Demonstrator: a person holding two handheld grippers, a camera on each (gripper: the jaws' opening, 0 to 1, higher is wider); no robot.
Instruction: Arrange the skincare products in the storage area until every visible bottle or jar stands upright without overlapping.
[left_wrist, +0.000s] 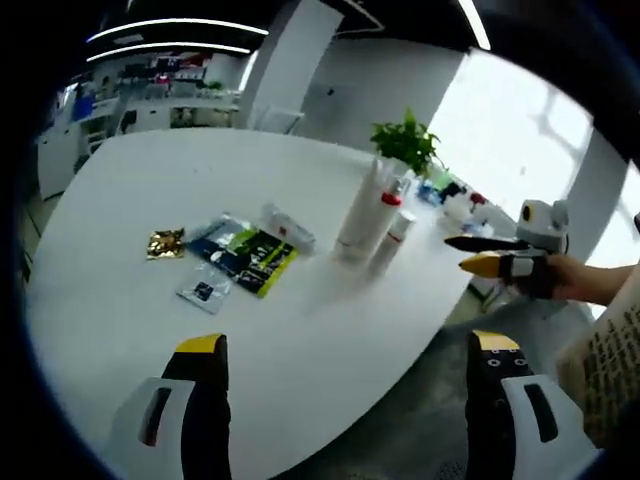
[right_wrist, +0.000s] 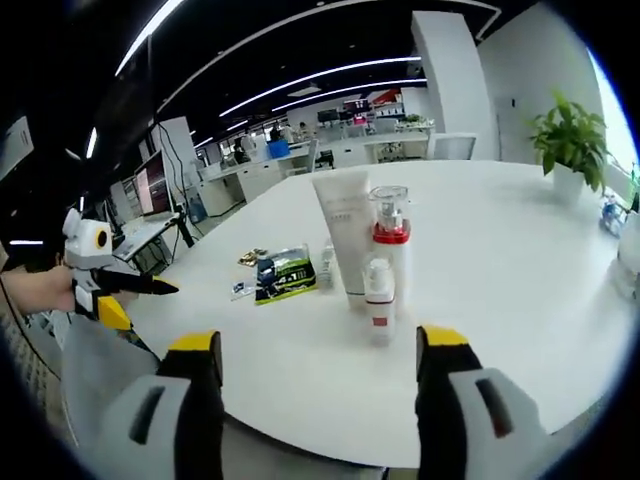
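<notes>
Smooth round white table (right_wrist: 520, 270), tapered tube (right_wrist: 345, 235), red-collared bottle (right_wrist: 390, 240), glossy sachets (left_wrist: 240, 255)

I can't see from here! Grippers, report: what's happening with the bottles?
Left gripper and right gripper: jaws open, empty. White tube, pump bottle, small bottle upright, clustered on table. Sachets lying flat beside them.

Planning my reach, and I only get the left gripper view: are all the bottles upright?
Observer: Yes. The right gripper view shows three upright: a tube, a pump bottle with a clear cap, and a small bottle.
Operator: Do they touch?
Observer: The small bottle stands in front of the pump bottle there; I cannot tell whether there is a gap.
Operator: Is the right gripper free?
Observer: The right gripper has its jaws open, nothing between them.
</notes>
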